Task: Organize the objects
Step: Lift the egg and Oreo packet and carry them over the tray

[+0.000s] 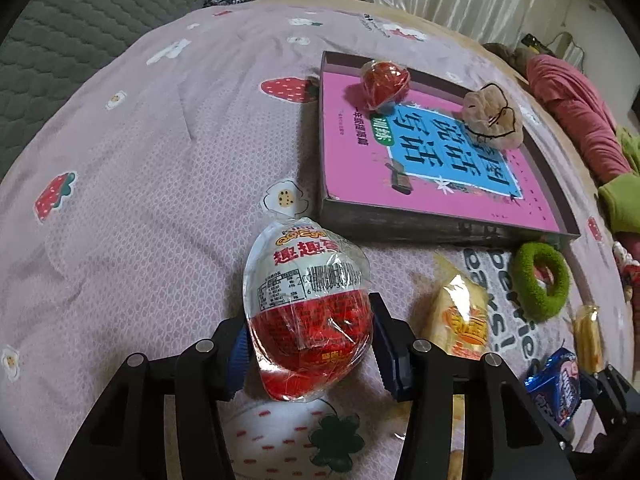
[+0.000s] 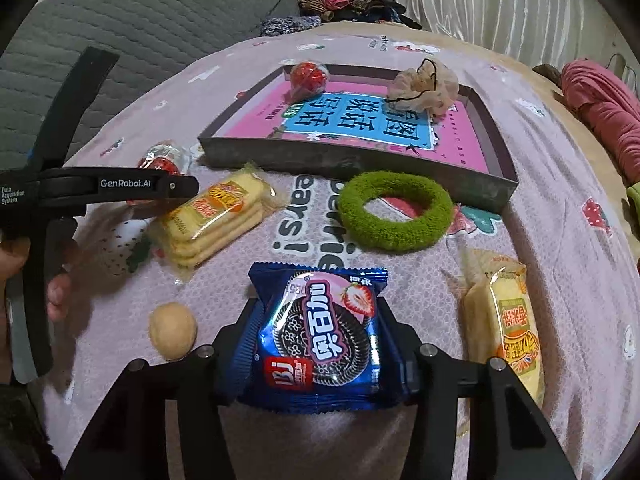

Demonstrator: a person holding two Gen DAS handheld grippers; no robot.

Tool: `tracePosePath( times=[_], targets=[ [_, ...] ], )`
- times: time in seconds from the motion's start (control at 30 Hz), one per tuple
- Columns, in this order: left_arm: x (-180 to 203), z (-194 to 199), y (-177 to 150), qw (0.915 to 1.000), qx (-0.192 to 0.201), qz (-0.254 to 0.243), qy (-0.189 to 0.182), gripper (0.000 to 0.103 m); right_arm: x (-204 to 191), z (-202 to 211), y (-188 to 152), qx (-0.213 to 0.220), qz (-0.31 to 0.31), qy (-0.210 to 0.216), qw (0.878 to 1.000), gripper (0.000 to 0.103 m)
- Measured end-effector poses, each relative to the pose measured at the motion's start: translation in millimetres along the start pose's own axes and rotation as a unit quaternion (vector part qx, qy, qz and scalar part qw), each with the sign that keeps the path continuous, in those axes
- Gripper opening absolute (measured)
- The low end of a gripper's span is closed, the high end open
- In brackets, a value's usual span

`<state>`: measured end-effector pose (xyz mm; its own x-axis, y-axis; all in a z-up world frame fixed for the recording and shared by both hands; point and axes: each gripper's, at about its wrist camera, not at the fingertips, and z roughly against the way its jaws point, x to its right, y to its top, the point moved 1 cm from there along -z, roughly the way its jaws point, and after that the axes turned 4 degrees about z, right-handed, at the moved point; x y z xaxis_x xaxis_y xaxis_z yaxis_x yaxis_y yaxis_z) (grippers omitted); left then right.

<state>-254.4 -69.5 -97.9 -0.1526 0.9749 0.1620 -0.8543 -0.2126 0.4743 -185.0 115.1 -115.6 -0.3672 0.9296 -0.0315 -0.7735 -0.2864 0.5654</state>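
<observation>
A pink strawberry-print bedspread (image 2: 552,184) carries everything. At twelve o'clock on it lies a shallow grey box (image 2: 352,156) lined with a pink book cover. A green fuzzy ring (image 2: 394,216) sits just beside the box's near wall. The right gripper (image 2: 316,344) clamps a blue cookie packet (image 2: 318,340) at six o'clock. The left gripper (image 1: 310,340) squeezes a red-and-white wrapped egg (image 1: 306,312), box at one o'clock.

I take the tray (image 2: 352,162) as landmark: a book (image 2: 360,120) lies in it, a wrapped egg (image 2: 309,76) and scrunchie (image 2: 426,84) on that. Before the tray lie a ring (image 2: 394,214), a cracker pack (image 2: 216,216) and a cookie packet (image 2: 320,336).
</observation>
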Motion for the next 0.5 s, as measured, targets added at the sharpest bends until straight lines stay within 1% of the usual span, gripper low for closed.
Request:
tracePosePath(
  times=[0.17, 0.23, 0.3, 0.47, 0.5],
  targets=[
    [0, 20, -5, 0.9999, 0.01, 0.0, -0.003, 0.054, -5, 11, 3, 0.008, 0.008, -0.003, 1.0, 0.055],
    [2, 31, -10, 0.9998, 0.017, -0.006, -0.011, 0.054, -6, 17, 4, 0.014, 0.01, -0.004, 1.0, 0.055],
    [7, 44, -15, 0.9993, 0.021, -0.011, -0.03, 0.054, -7, 25, 6, 0.026, 0.011, -0.004, 1.0, 0.055],
    [20, 72, -34, 0.9983, 0.038, -0.033, -0.031, 0.054, -12, 49, 14, 0.06, 0.014, -0.006, 0.998, 0.055],
    [22, 79, -39, 0.998, 0.039, -0.033, -0.038, 0.054, -12, 56, 15, 0.068, 0.013, -0.006, 0.998, 0.055]
  ],
)
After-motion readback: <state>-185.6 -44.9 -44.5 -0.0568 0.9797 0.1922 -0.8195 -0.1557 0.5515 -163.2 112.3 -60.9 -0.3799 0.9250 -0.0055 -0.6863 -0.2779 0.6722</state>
